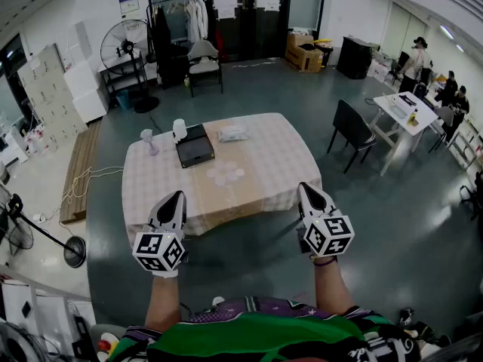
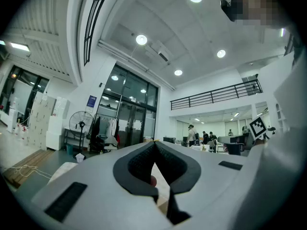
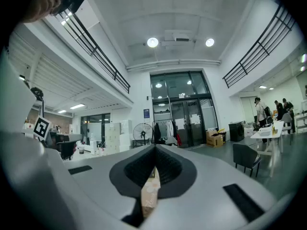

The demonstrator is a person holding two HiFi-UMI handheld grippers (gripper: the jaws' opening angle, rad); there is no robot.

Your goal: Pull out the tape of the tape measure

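Left claw (image 1: 179,195), right claw (image 1: 305,188) closed; head view alone shows whole table (image 1: 273,164).

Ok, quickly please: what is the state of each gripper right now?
Left gripper: closed, jaws together, holding nothing.
Right gripper: closed, jaws together, holding nothing.

Matt checked cloth (image 1: 279,164) covered the table (image 1: 226,214); the floor (image 1: 249,81) around it shone faintly glossy; left of it lay a wood platform (image 1: 81,168); the left gripper (image 1: 178,196) looked matt plastic
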